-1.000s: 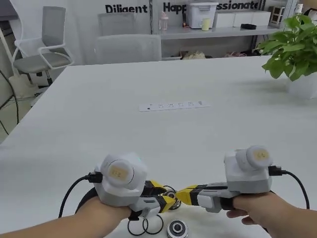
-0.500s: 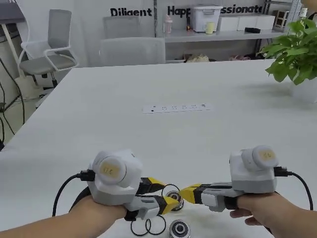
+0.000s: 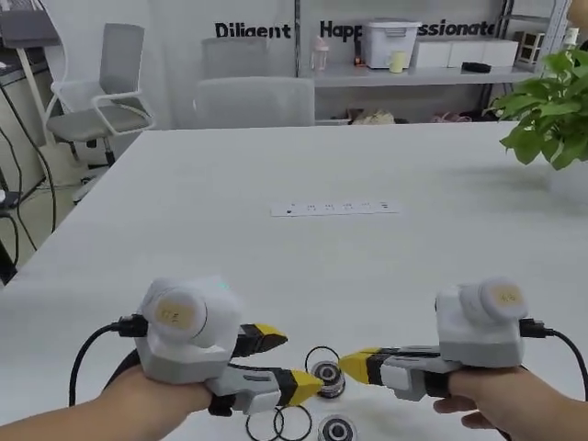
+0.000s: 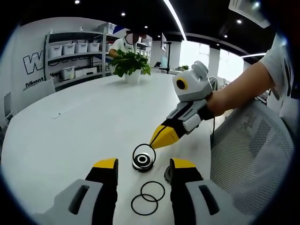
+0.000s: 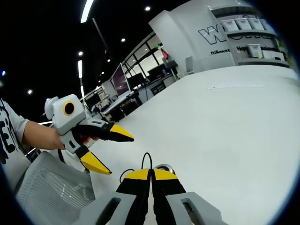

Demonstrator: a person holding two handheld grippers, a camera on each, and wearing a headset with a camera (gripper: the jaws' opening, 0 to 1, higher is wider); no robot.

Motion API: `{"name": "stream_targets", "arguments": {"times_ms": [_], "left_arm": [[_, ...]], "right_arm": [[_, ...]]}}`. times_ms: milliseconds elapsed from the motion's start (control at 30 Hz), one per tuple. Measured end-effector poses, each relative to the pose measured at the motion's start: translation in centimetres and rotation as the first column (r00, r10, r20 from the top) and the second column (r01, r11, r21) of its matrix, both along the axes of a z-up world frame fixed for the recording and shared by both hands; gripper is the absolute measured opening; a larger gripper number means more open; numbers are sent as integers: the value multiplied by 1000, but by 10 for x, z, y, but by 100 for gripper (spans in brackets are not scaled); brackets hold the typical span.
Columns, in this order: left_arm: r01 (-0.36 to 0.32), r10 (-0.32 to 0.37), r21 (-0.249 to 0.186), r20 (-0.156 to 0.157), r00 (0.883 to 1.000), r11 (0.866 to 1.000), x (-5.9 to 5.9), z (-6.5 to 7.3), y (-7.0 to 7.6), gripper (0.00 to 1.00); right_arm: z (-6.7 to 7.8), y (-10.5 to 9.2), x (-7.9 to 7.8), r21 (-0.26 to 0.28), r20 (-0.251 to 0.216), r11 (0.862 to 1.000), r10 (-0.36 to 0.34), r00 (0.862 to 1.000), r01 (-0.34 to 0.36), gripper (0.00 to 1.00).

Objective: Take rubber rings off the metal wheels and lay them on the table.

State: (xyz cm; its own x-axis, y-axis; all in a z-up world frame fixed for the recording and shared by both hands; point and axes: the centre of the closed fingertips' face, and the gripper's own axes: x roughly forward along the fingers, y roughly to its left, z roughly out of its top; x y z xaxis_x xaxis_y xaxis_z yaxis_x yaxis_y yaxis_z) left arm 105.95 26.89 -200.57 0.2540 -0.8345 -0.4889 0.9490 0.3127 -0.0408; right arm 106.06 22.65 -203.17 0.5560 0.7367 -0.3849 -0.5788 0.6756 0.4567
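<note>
A metal wheel (image 3: 327,379) lies on the white table near the front edge, with a black rubber ring (image 3: 321,357) standing up from it. My right gripper (image 3: 353,367) is shut on that ring (image 5: 146,162) and the wheel (image 5: 164,168) sits just beyond its jaws. My left gripper (image 3: 287,360) is open, just left of the wheel (image 4: 143,162), with nothing between its jaws. In the left gripper view the right gripper (image 4: 159,138) pinches the ring (image 4: 144,152) above the wheel. Two loose rings (image 3: 280,423) lie flat nearby. A second wheel (image 3: 337,430) sits at the table edge.
A white power strip (image 3: 335,209) lies mid-table. A potted plant (image 3: 551,119) stands at the far right. Chairs (image 3: 110,83) and shelves (image 3: 413,55) are beyond the far edge. A mesh chair back (image 4: 239,159) is close to the table's near side.
My left gripper has opened and drawn back to the left, away from the wheel. The right gripper still pinches the ring, which now stands up more from the wheel. The head camera has tilted.
</note>
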Motion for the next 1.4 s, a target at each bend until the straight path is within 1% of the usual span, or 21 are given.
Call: {"name": "stream_targets", "arguments": {"times_ms": [67,133,200,267,333,367,400,467,633,733,800,900,1000,1133,1200,1300,1400], "left_arm": [[1,-1,-7,2,1000,1000,-1,3,4,42],[-3,2,-42,-28,1000,999,-5,10,5,47],[-10,9,-42,-29,1000,999,-5,12,9,50],[-10,9,-48,-24,1000,999,-7,16,13,49],[-8,7,-45,-17,1000,999,-7,17,17,50],[-7,6,-44,-13,1000,999,-8,18,19,50],[-9,9,-44,-10,1000,999,-8,18,21,52],[-16,16,-50,-14,1000,999,-8,19,25,55],[-32,31,-68,-20,999,997,-9,23,31,57],[-33,33,-77,-3,999,996,-10,27,34,58],[-29,30,-76,17,999,997,-11,30,37,60],[-25,27,-70,27,999,997,-12,30,41,61],[-26,28,-70,28,999,997,-13,29,45,63],[-41,43,-77,24,999,996,-12,29,50,65],[-44,45,-78,19,999,996,-12,28,51,66],[-44,46,-80,22,999,996,-12,29,51,68],[-51,53,-87,16,998,995,-13,29,53,70]], "right_arm": [[0,1,-1,2,-2,1000,2,1000,-2,0],[0,2,-2,6,-8,1000,4,1000,-4,0],[-2,4,-4,3,-15,1000,16,1000,-16,0],[-2,6,-5,2,-17,1000,22,1000,-22,0],[-1,7,-5,8,-18,1000,21,1000,-21,0],[0,8,-5,18,-21,1000,17,1000,-16,0],[4,9,-4,41,-24,999,10,1000,-9,0],[6,11,-4,57,-26,998,10,1000,-9,0],[6,14,-6,53,-29,998,25,999,-23,0],[5,14,-5,51,-30,998,25,999,-24,0],[6,14,-5,51,-30,998,23,999,-22,0],[6,14,-5,51,-31,998,24,999,-23,0],[7,16,-5,49,-32,998,30,999,-29,0],[9,23,-5,62,-33,998,35,999,-33,0],[10,27,-5,75,-39,997,37,999,-34,0],[10,34,-6,77,-38,996,44,998,-41,0],[10,40,-8,76,-41,996,52,998,-49,0]]}}
